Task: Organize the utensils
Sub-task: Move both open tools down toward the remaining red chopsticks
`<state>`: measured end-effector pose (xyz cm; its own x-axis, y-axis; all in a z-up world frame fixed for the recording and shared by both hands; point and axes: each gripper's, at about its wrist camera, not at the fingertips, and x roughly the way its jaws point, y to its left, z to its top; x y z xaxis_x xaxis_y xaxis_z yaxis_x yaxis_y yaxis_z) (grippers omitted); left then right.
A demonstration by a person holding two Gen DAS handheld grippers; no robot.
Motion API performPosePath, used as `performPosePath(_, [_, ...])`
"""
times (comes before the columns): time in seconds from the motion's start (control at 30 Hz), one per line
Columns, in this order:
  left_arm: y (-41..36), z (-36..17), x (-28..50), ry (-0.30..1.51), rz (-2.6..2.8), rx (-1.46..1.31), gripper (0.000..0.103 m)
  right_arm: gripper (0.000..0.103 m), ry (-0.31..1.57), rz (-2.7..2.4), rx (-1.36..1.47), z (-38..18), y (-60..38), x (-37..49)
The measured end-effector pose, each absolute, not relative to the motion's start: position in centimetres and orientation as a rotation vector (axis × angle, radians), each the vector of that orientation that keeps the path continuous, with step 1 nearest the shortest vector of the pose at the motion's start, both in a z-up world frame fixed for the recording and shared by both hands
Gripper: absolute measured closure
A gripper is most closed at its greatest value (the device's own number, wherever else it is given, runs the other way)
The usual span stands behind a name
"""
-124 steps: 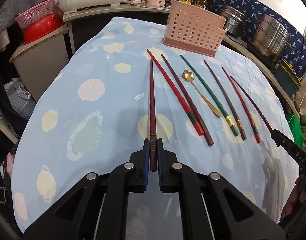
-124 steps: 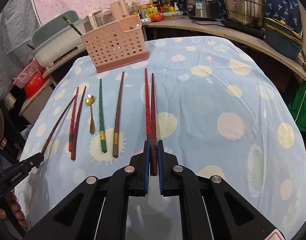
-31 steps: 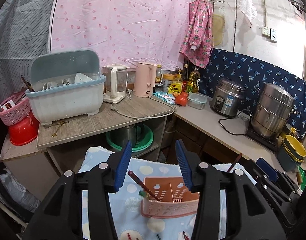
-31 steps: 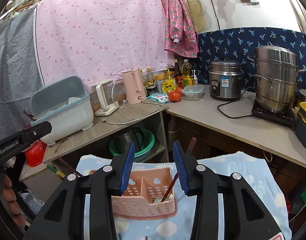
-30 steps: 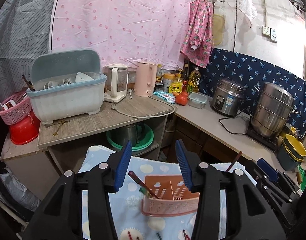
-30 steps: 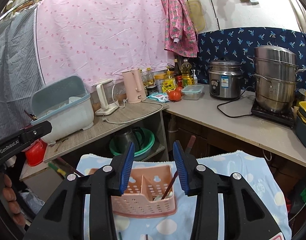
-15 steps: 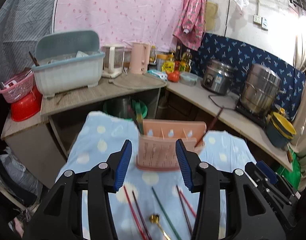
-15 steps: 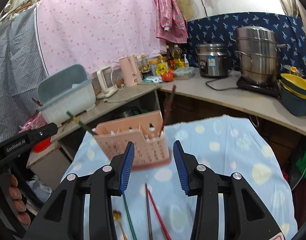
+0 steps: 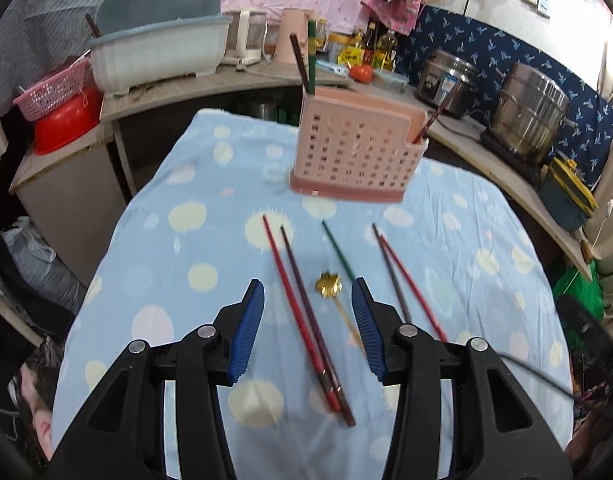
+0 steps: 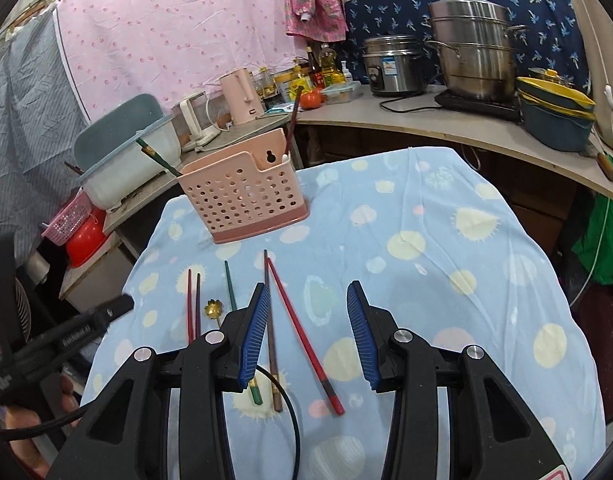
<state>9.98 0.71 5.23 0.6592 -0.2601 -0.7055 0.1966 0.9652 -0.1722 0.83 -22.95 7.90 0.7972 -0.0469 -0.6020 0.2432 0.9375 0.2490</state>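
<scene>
Both grippers tilt downward over the blue tablecloth (image 9: 154, 240). Left gripper (image 9: 308, 324) and right gripper (image 10: 307, 330): jaws released, empty. Pink holder (image 9: 354, 156) stands beyond the loose chopsticks (image 9: 306, 312) and gold spoon (image 9: 330, 285). Only the right wrist view shows a hand (image 10: 30, 432).

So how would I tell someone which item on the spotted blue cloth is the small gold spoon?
Start at the pink perforated plastic utensil basket standing at the far end of the blue spotted tablecloth. In front of it lies a row of chopsticks, and the small gold spoon lies among them, beside the green chopstick. It alone is shiny metal, short, with a flower-shaped bowl.
</scene>
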Motion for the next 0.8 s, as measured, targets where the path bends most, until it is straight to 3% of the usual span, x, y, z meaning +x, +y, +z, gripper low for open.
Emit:
performPosePath(0.33, [0.5, 3.1, 9.7, 0.854, -0.226, -0.078, 0.06, 0.058, 0.625, -0.214, 0.306, 6.7, -25.1, 4.7])
performPosePath(0.5, [-0.1, 2.1, 10.5, 0.874, -0.216, -0.06, 0.06, 0.044, 0.59, -0.211, 0.284, 5.2, -24.8, 7.5])
performPosePath(0.8, [-0.2, 0.8, 11.6, 0.899, -0.213, -0.04, 0.06, 0.043, 0.698, -0.166, 0.248, 0.6, -22.5, 10.1])
